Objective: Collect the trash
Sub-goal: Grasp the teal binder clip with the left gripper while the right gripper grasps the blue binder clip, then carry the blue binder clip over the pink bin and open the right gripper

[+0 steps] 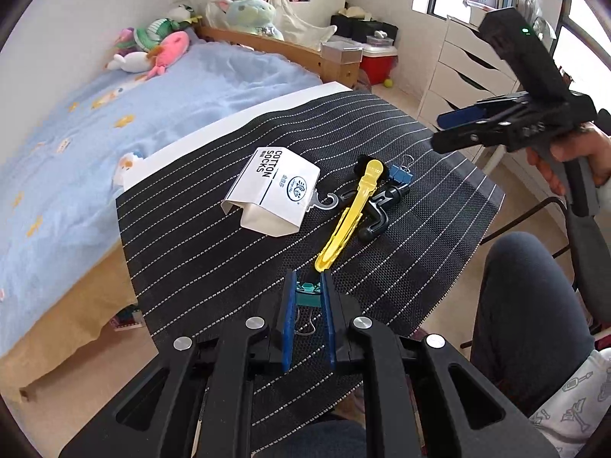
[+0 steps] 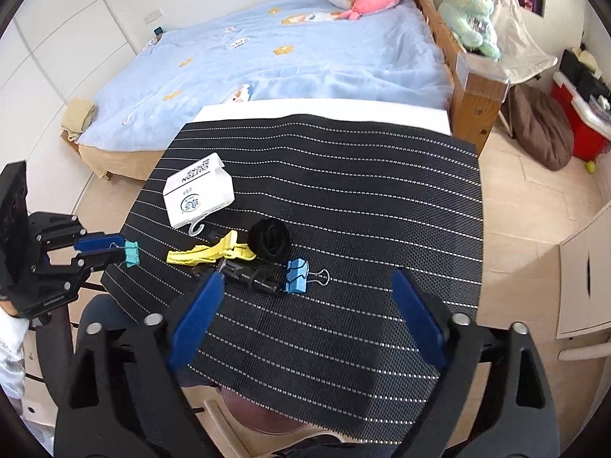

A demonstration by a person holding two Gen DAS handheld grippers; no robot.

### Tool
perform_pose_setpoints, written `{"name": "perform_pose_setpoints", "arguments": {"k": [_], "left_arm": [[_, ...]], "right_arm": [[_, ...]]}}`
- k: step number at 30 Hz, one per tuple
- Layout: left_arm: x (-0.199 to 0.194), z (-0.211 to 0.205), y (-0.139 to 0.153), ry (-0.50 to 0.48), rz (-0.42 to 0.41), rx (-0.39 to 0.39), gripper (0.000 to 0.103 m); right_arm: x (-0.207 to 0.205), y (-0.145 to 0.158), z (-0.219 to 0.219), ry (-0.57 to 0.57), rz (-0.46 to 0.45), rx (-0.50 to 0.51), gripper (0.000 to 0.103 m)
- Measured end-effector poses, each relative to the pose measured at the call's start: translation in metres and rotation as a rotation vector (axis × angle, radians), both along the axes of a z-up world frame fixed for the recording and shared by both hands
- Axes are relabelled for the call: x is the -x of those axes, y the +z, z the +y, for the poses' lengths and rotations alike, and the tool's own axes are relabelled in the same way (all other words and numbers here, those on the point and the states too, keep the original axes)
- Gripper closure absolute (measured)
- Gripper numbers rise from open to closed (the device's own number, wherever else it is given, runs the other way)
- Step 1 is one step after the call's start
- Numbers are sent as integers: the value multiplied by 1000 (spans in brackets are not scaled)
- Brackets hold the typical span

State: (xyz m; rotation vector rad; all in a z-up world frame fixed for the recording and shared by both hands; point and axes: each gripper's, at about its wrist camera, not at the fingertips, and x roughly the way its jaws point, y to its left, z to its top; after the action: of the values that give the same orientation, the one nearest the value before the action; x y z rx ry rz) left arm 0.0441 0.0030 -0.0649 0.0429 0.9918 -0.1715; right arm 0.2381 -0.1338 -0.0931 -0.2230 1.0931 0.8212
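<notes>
A: What does the left gripper [image 1: 308, 286] have hold of?

B: A small teal binder clip [image 1: 307, 293], pinched tight between the blue pads. Most of its body is hidden by the fingers; only the top edge and the thin wire loops show. From the right wrist camera the clip sticks out past the fingertips, lifted off the mat.

A: And the right gripper [image 2: 309, 284]?

B: Its jaws stand wide apart with nothing between them, held above the near part of the table [image 2: 320, 111]. The left finger's tip overlaps the black plastic piece [image 2: 250, 275] in that view, so I cannot tell whether it touches. A hand [image 1: 573, 160] on its handle is cut off at the frame edge.

A: What lies further out?

B: A black woven mat [image 2: 362, 198] with dotted white lines, coarse in texture, covers the table apart from a white strip at the far edge. On it lies a glossy yellow hair clip [image 2: 212, 253], long and tapered, crossing over the knobbly black plastic piece. A light blue binder clip [image 2: 296, 275] with wire handles sits just beside that piece, and a round black item [image 2: 269, 244], its material unclear, touches the yellow clip's far end.

A: The trash?

B: A white cardboard sock package [image 2: 198, 191], folded and open-ended, with a clear plastic hook, lies on the mat's left side, well apart from both grippers. Beyond the table is a bed [image 2: 286, 49] with a soft blue cover.
</notes>
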Motion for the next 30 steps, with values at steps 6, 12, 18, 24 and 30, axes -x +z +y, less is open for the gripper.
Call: {"name": "perform_pose_setpoints", "arguments": {"k": [6, 12, 18, 24, 30], "left_arm": [[3, 5, -2, 15, 2, 9, 90], [3, 8, -4, 26, 3, 12, 90], [5, 5, -3, 31, -2, 19, 90], [9, 4, -1, 47, -8, 36, 90], [14, -5, 7, 50, -21, 46, 90]], "right_arm": [[-15, -17, 6, 6, 103, -39, 48], [-11, -26, 11, 27, 133, -17, 76], [-9, -28, 12, 20, 127, -19, 101], [-5, -19, 5, 7, 110, -46, 102], [6, -1, -3, 11, 78, -78, 102]]}}
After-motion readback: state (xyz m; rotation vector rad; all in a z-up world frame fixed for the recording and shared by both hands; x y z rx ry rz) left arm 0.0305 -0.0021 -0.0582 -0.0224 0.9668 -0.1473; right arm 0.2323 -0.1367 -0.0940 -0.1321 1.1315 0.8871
